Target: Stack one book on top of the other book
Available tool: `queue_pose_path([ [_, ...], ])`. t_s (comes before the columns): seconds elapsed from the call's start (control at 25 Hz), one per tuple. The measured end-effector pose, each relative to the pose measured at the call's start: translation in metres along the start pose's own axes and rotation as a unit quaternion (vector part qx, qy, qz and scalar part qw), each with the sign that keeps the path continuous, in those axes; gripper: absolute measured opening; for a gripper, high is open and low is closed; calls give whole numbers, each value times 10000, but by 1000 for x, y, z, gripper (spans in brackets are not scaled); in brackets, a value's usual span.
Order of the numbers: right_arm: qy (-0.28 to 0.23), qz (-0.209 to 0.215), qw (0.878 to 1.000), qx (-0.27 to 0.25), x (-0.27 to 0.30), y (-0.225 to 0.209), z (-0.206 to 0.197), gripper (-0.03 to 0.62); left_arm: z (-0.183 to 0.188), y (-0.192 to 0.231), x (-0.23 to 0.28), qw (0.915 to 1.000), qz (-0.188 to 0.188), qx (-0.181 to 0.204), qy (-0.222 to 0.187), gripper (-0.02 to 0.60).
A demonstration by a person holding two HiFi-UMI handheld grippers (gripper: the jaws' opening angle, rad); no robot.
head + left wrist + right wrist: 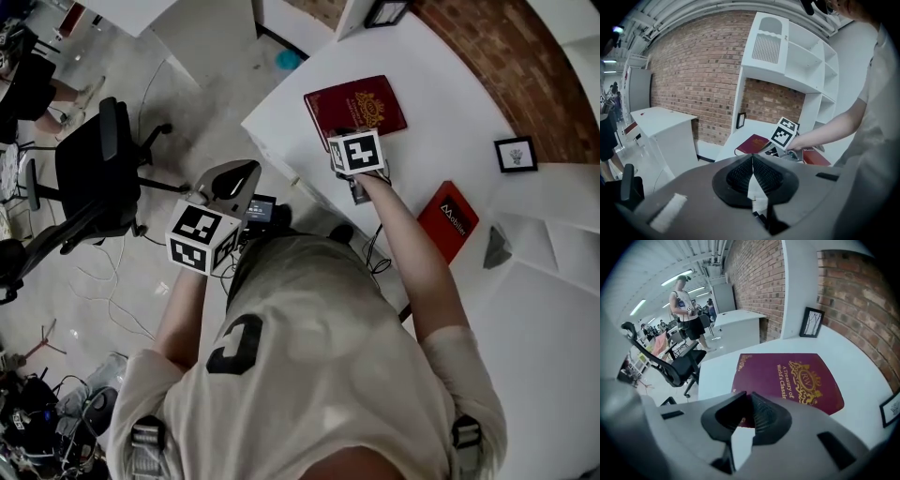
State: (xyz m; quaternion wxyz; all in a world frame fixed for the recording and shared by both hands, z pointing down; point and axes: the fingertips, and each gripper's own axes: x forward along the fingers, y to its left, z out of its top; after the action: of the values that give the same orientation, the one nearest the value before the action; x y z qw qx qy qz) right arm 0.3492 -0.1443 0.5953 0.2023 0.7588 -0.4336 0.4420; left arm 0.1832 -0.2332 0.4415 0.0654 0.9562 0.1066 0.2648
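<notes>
So far nothing is stacked: the maroon book and the red book are lying well apart on the white counter. The right gripper is hovering by the maroon book's near edge, its fingers pressed together with nothing between them. The left gripper is hanging off to the counter's side, fingers clenched and empty. Grasping, carrying and placing one book are all remaining.

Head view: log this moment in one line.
left gripper: shut, empty | right gripper: shut, at maroon book | red book: apart, unstacked
</notes>
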Motion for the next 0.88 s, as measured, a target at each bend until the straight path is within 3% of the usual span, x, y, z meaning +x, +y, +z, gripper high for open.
queue_pose_path([
  [0.12, 132, 484, 9987, 32, -5, 18, -11, 8, -6, 6, 2, 9999, 2, -21, 114, 5],
  [0.36, 210, 972, 9950, 99, -14, 41, -31, 6, -18, 8, 15, 9993, -83, -234, 283, 5],
  [0.88, 346, 1235, 9915, -209, -16, 65, -40, 6, -28, 10, 19, 9980, -77, -578, 242, 5],
])
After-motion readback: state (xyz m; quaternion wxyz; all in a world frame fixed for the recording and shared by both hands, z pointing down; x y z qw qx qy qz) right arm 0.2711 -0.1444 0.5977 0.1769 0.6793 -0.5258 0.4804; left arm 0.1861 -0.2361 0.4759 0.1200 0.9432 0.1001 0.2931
